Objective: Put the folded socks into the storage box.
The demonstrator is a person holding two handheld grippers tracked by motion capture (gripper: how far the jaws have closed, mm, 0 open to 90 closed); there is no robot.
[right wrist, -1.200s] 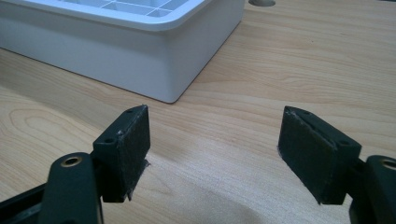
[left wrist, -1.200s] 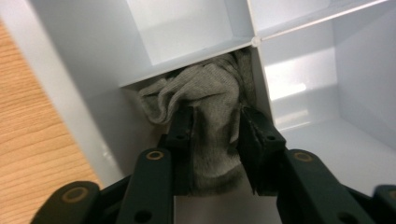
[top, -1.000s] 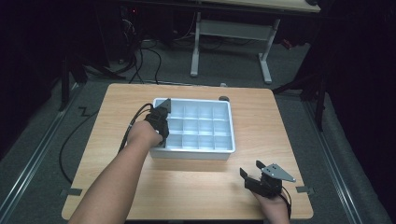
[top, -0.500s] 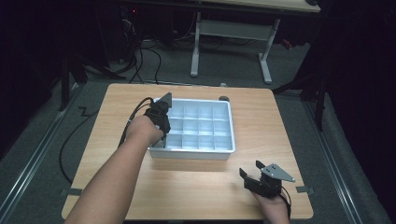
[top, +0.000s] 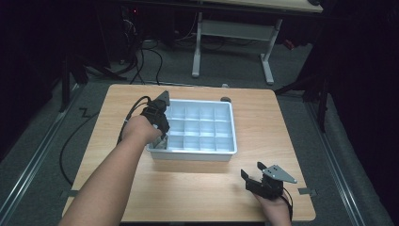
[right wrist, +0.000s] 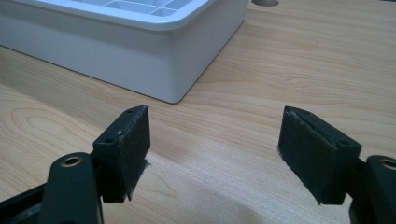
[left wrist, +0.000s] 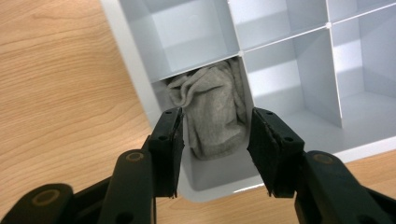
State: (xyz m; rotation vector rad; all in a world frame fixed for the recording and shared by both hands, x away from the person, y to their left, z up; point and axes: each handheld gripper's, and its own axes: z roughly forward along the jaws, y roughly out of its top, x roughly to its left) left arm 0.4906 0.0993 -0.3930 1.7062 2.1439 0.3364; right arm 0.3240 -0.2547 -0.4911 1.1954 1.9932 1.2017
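Wooden table (top: 197, 188) holds a white divided tray (top: 200, 149). Left gripper (left wrist: 215, 140), jaws just opening and released, hovers above a grey cloth (left wrist: 212, 109) bunched in the tray's near-left corner compartment. Right gripper (right wrist: 215, 149) rests wide open, empty, near the table's front edge.

A: What do the tools look like?

B: Both are black. The left gripper (left wrist: 215, 140) has two chunky jaws faced with dark, coarse pads (left wrist: 261, 144), with small screw holes along their edges and brass-coloured rivets lower down the arms at the bottom of the frame.

A: And the other?

B: The right gripper (right wrist: 215, 154) is built the same, its pad frayed at one corner. In the high view it carries a grey three-cornered plate (top: 279, 173) at lower right.

A: Cables?

B: A black cable (top: 133, 109) loops off the left one. Both forearms are bare, no sleeves.
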